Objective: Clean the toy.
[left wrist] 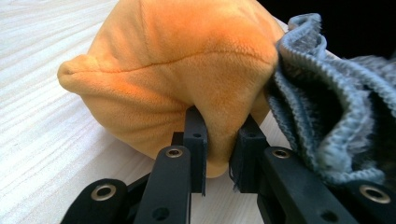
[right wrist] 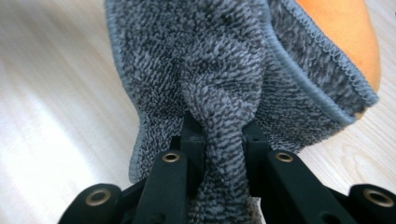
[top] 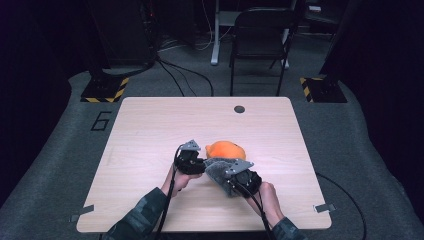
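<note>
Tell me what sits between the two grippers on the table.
In the high view, the orange plush toy and grey cloth lie between the left gripper and right gripper, each pinched by one.

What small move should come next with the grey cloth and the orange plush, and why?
Probably draw the right gripper and its pinched grey cloth further across the orange plush, while the left gripper holds it: the cloth reaches only the plush's near edge.

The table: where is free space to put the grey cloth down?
Bare table lies left of the left gripper, and behind the orange plush toward the dark round hole. Crowded where the grey cloth meets the right gripper.
</note>
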`<action>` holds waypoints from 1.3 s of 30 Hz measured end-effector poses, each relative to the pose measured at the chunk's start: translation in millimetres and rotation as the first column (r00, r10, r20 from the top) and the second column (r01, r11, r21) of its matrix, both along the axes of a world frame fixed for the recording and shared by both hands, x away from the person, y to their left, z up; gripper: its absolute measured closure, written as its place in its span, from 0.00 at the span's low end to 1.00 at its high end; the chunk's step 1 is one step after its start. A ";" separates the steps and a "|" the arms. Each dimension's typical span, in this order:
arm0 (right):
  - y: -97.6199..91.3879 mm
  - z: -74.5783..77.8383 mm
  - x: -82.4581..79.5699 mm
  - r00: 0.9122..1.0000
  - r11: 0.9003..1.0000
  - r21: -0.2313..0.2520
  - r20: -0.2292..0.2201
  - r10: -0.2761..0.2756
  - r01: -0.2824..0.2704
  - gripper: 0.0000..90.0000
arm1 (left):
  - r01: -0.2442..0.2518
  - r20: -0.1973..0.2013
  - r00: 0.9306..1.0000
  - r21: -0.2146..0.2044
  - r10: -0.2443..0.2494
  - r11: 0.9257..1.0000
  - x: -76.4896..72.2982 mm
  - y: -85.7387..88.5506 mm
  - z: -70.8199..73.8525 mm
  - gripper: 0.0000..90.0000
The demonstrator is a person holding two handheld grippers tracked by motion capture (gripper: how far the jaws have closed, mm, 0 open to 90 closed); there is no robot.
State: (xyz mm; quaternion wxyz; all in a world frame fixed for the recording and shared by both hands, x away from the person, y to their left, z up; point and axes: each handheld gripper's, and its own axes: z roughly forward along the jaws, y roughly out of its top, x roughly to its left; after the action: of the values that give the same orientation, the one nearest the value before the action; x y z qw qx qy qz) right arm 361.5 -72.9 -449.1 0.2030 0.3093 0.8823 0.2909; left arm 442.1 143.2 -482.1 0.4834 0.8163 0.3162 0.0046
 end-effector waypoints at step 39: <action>-38.5 13.8 8.6 1.000 1.000 0.014 0.009 -0.017 0.017 0.85 | -0.008 -0.004 1.000 -0.008 0.008 1.000 3.2 2.8 -1.9 0.87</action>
State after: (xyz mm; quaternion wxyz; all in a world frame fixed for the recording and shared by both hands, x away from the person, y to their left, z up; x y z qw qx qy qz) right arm 370.1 -111.5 -435.3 0.2074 0.3168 0.8766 0.2970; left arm 445.3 146.0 -484.0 0.4863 0.8130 0.3203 0.0036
